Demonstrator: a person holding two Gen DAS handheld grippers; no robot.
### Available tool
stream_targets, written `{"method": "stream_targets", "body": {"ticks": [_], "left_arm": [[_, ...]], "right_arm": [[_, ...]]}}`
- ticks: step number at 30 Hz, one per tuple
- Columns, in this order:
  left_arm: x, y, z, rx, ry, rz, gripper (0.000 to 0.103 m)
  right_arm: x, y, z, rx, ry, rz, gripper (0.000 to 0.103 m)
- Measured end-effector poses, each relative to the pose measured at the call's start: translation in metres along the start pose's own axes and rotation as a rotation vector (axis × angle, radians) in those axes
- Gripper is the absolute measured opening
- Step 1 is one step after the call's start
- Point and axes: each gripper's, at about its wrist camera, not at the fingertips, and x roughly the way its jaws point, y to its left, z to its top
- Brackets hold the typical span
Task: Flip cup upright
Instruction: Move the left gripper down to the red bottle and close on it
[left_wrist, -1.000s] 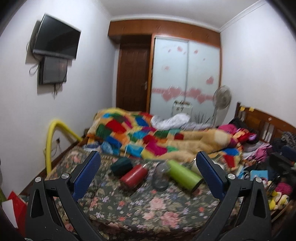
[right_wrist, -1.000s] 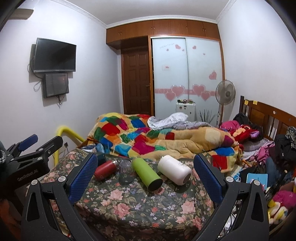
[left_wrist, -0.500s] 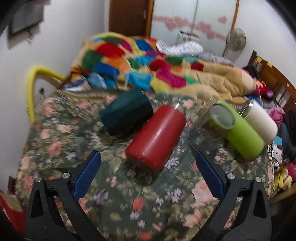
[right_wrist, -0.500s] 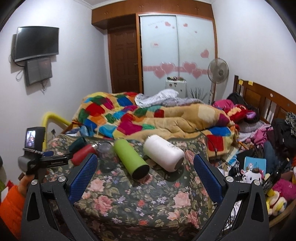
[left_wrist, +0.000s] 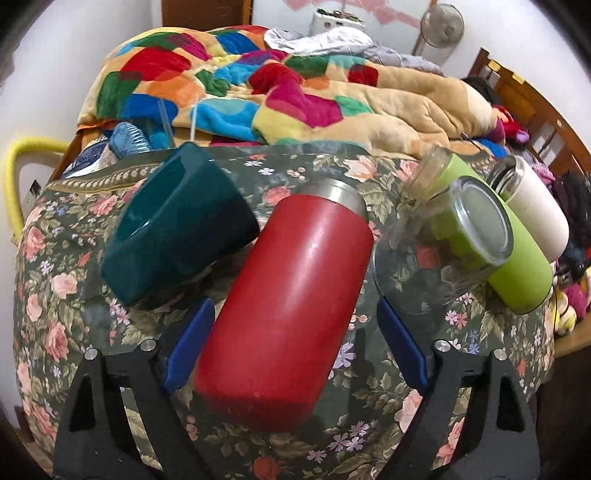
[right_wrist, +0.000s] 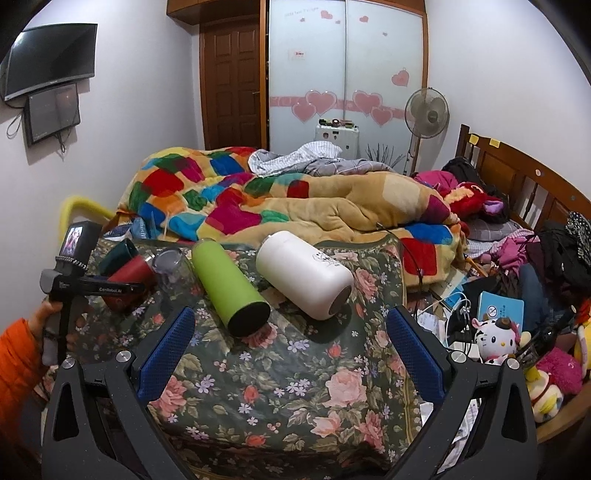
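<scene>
Several cups lie on their sides on a floral cloth (left_wrist: 373, 410). A red tumbler (left_wrist: 288, 302) lies between the open blue fingers of my left gripper (left_wrist: 295, 343), its base toward the camera; contact is not visible. A dark teal mug (left_wrist: 173, 236) lies to its left, a clear glass (left_wrist: 439, 243), a green bottle (left_wrist: 517, 258) and a white bottle (left_wrist: 535, 214) to its right. In the right wrist view my right gripper (right_wrist: 291, 347) is open and empty, short of the green bottle (right_wrist: 232, 280) and white bottle (right_wrist: 306, 273). The red tumbler (right_wrist: 129, 273) shows there at the left, behind the left gripper's body.
A colourful quilt (right_wrist: 280, 199) is piled behind the cups. A wooden headboard (right_wrist: 517, 177), clothes and soft toys (right_wrist: 495, 336) crowd the right side. A yellow tube (left_wrist: 14, 166) stands at the left by the wall. The person's orange sleeve (right_wrist: 14, 362) is at the lower left.
My left gripper has moved forward and down until its open fingers flank the red tumbler. My right gripper has drawn slightly closer to the green and white bottles.
</scene>
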Motion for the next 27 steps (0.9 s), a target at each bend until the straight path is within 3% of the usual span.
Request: {"method": "stream_targets", "body": {"ticks": [7, 13, 20, 27], "left_arm": [[0.02, -0.005, 0.009, 0.041, 0.068, -0.004, 0.073], [0.02, -0.009, 0.006, 0.036, 0.041, -0.002, 0.066], [-0.003, -0.016, -0.018, -0.001, 0.005, 0.025, 0.063], [-0.049, -0.02, -0.043, -0.028, -0.061, 0.054, 0.061]], "right_arm": [[0.008, 0.003, 0.0, -0.009, 0.01, 0.008, 0.103], [0.005, 0.006, -0.001, -0.026, 0.006, -0.001, 0.103], [-0.001, 0.007, -0.004, -0.027, -0.003, -0.001, 0.103], [-0.012, 0.011, -0.006, -0.043, -0.026, 0.008, 0.103]]}}
